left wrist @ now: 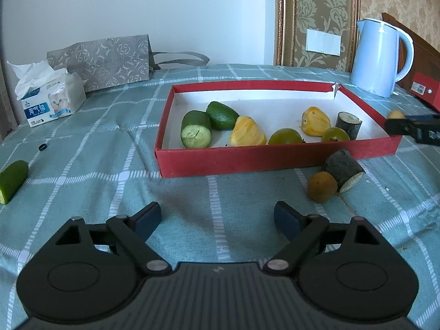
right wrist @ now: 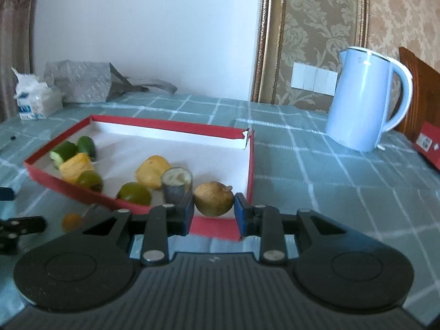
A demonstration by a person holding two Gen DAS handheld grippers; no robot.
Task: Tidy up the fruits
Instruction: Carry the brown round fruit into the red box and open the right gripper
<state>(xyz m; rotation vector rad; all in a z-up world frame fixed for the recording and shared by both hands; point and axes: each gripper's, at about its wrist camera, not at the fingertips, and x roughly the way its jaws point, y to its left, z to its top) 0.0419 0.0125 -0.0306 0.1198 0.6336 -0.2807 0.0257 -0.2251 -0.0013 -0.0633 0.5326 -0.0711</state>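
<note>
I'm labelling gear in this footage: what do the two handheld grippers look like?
Both match: left gripper and right gripper have matte black ribbed bodies, round side discs, black linkage arms with silver pivot pins, dark blue finger pads, and a small pale logo. No cables or sleeves show.

White wall [left wrist: 137,5], damask wallpaper [left wrist: 316,13]

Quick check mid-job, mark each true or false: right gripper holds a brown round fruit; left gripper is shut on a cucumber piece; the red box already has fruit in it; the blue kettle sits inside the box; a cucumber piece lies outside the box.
1. The right gripper holds a brown round fruit. True.
2. The left gripper is shut on a cucumber piece. False: it is open and holds nothing.
3. The red box already has fruit in it. True.
4. The blue kettle sits inside the box. False: it stands on the tablecloth behind it.
5. A cucumber piece lies outside the box. True.
</note>
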